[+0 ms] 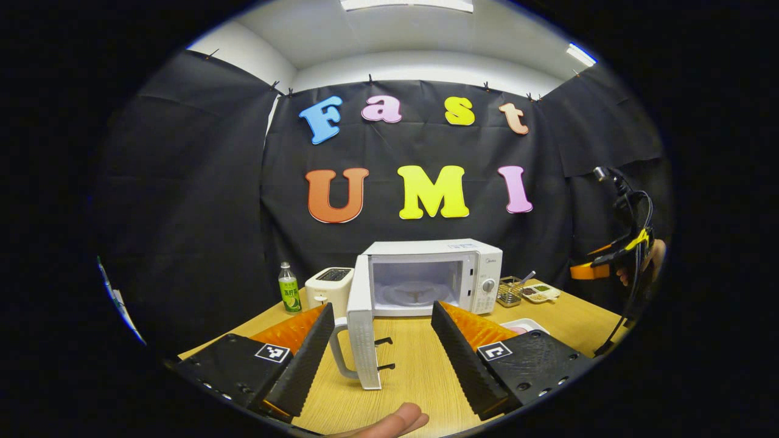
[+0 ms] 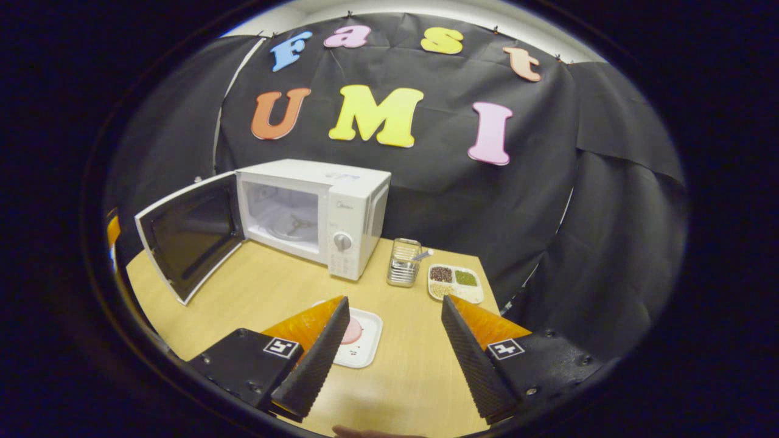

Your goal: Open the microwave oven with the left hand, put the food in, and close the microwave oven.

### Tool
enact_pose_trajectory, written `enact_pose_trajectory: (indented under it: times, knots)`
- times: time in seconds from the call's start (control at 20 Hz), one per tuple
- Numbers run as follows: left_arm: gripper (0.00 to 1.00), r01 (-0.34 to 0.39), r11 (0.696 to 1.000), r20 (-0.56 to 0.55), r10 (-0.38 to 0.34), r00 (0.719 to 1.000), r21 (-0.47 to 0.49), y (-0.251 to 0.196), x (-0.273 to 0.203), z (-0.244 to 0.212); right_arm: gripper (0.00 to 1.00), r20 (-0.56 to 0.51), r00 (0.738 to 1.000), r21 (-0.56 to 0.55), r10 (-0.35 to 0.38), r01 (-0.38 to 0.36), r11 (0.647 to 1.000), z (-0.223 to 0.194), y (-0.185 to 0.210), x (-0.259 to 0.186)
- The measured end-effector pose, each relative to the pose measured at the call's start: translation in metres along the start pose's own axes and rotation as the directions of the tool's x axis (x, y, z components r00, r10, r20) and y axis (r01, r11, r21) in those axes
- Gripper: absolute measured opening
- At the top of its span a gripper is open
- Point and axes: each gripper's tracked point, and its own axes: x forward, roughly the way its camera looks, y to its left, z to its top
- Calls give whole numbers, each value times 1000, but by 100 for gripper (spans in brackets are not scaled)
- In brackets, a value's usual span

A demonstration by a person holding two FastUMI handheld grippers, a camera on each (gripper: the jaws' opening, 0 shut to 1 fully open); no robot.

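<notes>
With the microwave [image 2: 313,210] door [image 2: 188,234] swung wide at the tabletop's back edge, the right gripper [image 2: 394,347], fingers spread and empty, should drop squarely over the food tray [image 2: 362,340] near the front edge, while the left gripper [image 1: 382,350] hangs open.

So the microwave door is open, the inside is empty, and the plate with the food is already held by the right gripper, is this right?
Not quite. The microwave door is open and the inside is empty, but the right gripper is open and holds nothing. In the right gripper view the plate with the food lies on the table.
</notes>
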Motion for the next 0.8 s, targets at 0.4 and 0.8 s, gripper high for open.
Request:
enact_pose_trajectory:
  times: [0.4,0.8]
  knots:
    - [96,-32,999,36,33,999,-40,-3,11,36,93,-390,910,102,144,-113,988,-70,11,96]
    - [96,-57,996,55,53,997,65,-10,12,39,35,-631,676,337,381,-204,919,-135,45,140]
